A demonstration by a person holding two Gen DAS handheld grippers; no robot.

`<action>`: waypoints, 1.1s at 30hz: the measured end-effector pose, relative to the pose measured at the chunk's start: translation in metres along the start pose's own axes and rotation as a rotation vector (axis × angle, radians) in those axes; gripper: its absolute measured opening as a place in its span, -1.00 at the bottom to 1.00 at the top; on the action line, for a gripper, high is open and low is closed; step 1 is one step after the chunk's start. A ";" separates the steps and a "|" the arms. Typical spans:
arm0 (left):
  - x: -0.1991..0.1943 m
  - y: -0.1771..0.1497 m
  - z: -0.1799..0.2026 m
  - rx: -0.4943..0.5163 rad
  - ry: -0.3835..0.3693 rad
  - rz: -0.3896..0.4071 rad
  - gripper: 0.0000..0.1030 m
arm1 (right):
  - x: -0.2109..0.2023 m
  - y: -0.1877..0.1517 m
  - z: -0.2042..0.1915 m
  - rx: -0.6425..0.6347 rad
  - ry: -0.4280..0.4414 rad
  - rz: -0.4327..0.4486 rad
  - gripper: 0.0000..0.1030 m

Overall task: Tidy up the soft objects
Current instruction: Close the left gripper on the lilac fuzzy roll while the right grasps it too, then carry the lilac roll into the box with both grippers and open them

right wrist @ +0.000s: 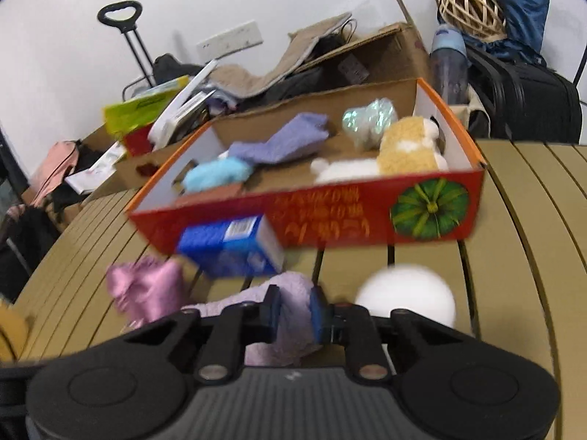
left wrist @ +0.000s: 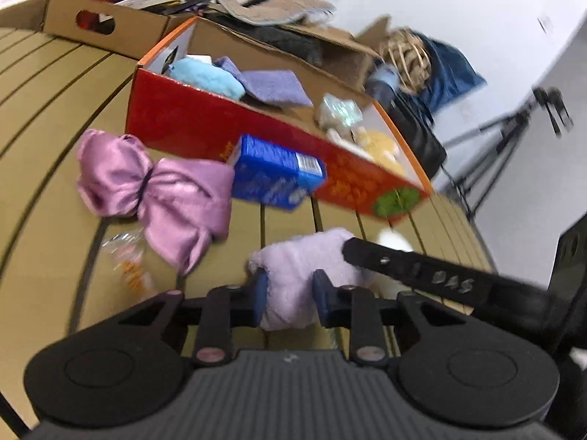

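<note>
Left wrist: left tool (left wrist: 289,299) pinches the lilac fleece cloth (left wrist: 301,275) at 6 o'clock on the slatted worktop (left wrist: 44,117) — light, limp, will sag; bunched ends grip best. Right wrist: right tool (right wrist: 295,311) clamped tight on its other end; red cardboard box (right wrist: 330,227) at 12 holds plush.
</note>
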State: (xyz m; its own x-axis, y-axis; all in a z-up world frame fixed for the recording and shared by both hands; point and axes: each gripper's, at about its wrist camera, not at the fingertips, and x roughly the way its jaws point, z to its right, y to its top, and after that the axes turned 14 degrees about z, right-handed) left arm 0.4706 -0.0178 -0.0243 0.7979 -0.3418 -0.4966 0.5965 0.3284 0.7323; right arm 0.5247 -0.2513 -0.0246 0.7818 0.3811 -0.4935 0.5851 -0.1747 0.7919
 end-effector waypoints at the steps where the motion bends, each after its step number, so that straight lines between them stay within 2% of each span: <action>1: -0.006 -0.001 -0.001 0.017 -0.012 -0.020 -0.47 | -0.009 -0.003 -0.003 0.002 0.003 -0.011 -0.71; 5: -0.024 -0.005 -0.009 0.041 -0.029 -0.071 -0.46 | -0.044 -0.030 -0.025 -0.011 -0.042 -0.043 -0.69; 7: -0.035 -0.008 -0.010 0.044 -0.029 -0.046 -0.31 | -0.063 -0.046 -0.030 -0.001 -0.061 -0.003 -0.62; 8: -0.040 -0.008 -0.008 0.052 -0.024 -0.028 -0.16 | -0.067 -0.052 -0.030 0.005 -0.056 0.001 -0.58; 9: -0.045 -0.008 -0.006 0.064 -0.025 -0.003 -0.13 | -0.069 -0.055 -0.030 0.004 -0.051 0.011 -0.48; 14: -0.043 -0.004 -0.002 0.079 -0.038 0.051 -0.10 | -0.067 -0.049 -0.021 0.056 -0.073 0.107 -0.30; 18: -0.030 -0.008 -0.006 0.058 -0.016 0.020 -0.11 | -0.059 -0.045 -0.021 0.077 -0.041 0.132 -0.30; 20: -0.027 -0.008 -0.006 0.047 -0.021 0.015 -0.11 | -0.054 -0.044 -0.021 0.066 -0.061 0.144 -0.30; 22: -0.024 -0.010 -0.005 0.058 -0.020 0.008 -0.20 | -0.045 -0.044 -0.021 0.060 -0.088 0.127 -0.30; 24: -0.021 -0.013 -0.005 0.074 -0.010 -0.003 -0.40 | -0.038 -0.046 -0.020 0.071 -0.083 0.107 -0.31; 29: -0.021 -0.013 -0.003 0.085 -0.011 -0.003 -0.56 | -0.039 -0.048 -0.020 0.097 -0.071 0.095 -0.57; 33: -0.037 0.002 0.010 0.100 -0.040 0.073 -0.64 | -0.054 -0.040 -0.025 0.123 -0.044 0.137 -0.61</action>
State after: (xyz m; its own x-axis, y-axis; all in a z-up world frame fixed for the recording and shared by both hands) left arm 0.4413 -0.0128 0.0001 0.8334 -0.3555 -0.4231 0.5239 0.2646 0.8097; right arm 0.4538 -0.2422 -0.0208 0.8630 0.3062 -0.4019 0.4925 -0.3326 0.8042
